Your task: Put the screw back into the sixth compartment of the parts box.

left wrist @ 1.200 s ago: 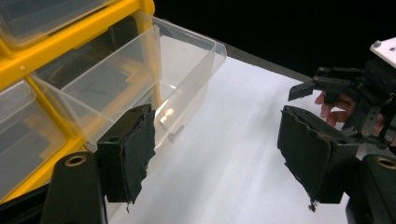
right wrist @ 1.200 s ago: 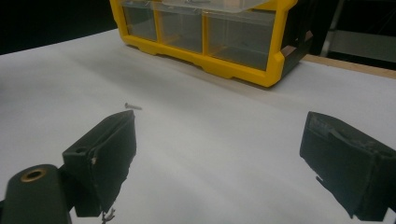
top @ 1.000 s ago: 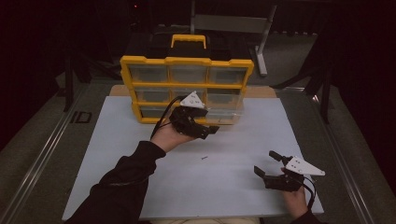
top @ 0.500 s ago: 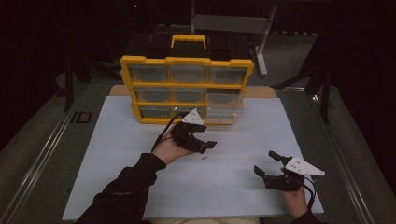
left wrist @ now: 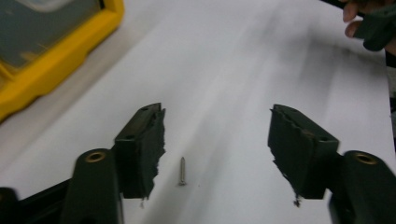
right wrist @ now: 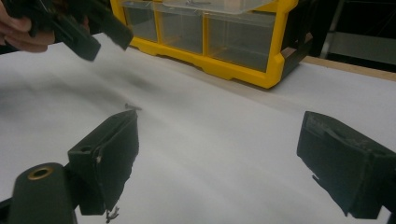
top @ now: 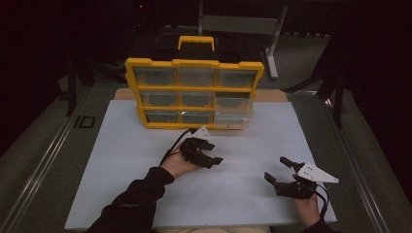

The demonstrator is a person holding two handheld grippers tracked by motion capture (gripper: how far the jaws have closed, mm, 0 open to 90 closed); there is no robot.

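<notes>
A small metal screw (left wrist: 182, 171) lies flat on the white sheet (top: 126, 160); it also shows as a thin sliver (right wrist: 132, 107) in the right gripper view. My left gripper (top: 210, 159) (left wrist: 215, 116) hovers low over it, and its jaws have just been closing. The screw lies between them, nearer the left pad (left wrist: 142, 149), untouched by either. My right gripper (top: 276, 169) (right wrist: 219, 116) rests open at the sheet's near right with nothing between its jaws. The left gripper (right wrist: 88, 32) shows at the upper left of the right gripper view.
A yellow organizer (top: 194, 63) with clear drawers and a black handle stands at the sheet's far edge; its lower right drawer (top: 233, 114) is pulled out. The right hand (left wrist: 369, 23) shows at the top right of the left gripper view. A metal stand (top: 272, 53) is behind.
The left hand has come down and toward me from in front of the organizer, to just above the sheet over the screw. Its jaws look narrower. The right gripper has not moved.
</notes>
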